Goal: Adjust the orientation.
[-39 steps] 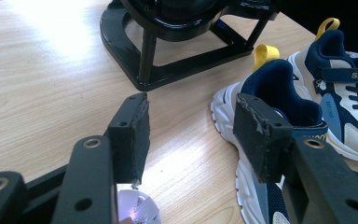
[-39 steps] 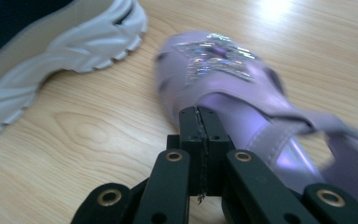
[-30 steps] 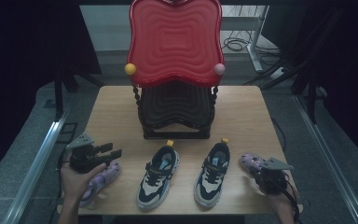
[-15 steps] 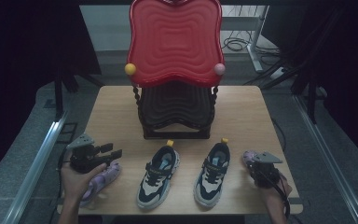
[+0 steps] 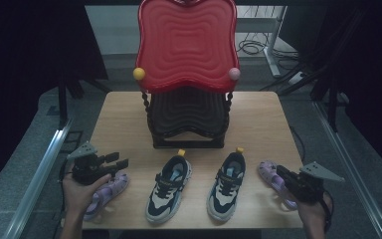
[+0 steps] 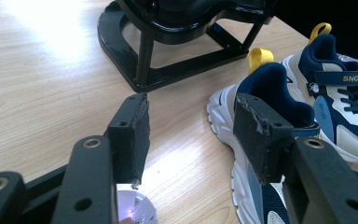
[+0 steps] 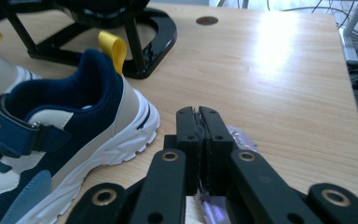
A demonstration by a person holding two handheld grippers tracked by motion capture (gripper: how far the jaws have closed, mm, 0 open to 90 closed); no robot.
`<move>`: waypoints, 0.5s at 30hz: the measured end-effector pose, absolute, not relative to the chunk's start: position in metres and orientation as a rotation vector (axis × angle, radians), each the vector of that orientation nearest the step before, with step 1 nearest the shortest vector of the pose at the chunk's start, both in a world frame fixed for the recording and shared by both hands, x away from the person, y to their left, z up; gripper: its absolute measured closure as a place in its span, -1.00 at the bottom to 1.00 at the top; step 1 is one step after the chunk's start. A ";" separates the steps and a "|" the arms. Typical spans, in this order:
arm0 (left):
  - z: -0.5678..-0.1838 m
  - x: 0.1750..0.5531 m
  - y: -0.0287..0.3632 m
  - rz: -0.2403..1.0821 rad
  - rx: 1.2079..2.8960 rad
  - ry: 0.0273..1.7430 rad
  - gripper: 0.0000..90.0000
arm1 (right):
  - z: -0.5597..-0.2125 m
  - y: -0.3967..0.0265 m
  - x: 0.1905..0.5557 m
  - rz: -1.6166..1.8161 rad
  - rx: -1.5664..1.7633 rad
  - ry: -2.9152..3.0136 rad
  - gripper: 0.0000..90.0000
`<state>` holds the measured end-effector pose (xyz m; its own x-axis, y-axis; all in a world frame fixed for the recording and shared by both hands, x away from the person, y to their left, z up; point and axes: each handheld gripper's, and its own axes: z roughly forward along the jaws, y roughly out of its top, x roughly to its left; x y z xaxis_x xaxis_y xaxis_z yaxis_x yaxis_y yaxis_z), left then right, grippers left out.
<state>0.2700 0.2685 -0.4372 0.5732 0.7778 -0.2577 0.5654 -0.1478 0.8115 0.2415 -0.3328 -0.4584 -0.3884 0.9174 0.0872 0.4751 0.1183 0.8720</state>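
Presently, item by item. Right gripper (image 7: 198,112): jaws all but together, just been easing apart, nothing plainly between the pads. Right lilac sandal (image 5: 269,175): directly beneath and just ahead of those jaws, on the counter (image 5: 258,119), long axis running away from the person. Left gripper (image 6: 191,105): jaws wide apart, empty, hovering over the left lilac sandal (image 5: 107,191), which lay likewise. Two sneakers (image 5: 169,186) stood between, the black stand (image 5: 186,119) beyond.
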 end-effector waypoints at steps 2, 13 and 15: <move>-0.437 0.270 0.269 0.275 1.827 1.095 0.02 | -0.458 -0.335 0.240 1.220 1.346 1.918 0.89; -0.435 0.268 0.275 0.277 1.804 1.093 0.01 | -0.457 -0.350 0.232 1.320 1.326 1.923 0.48; -0.435 0.267 0.276 0.277 1.800 1.097 0.01 | -0.457 -0.351 0.232 1.327 1.323 1.926 0.41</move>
<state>0.2671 0.2763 -0.4349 0.5677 0.7778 -0.2697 0.5560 -0.1207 0.8223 0.2318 -0.3515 -0.4575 -0.4384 0.8867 0.1468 0.4529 0.0768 0.8882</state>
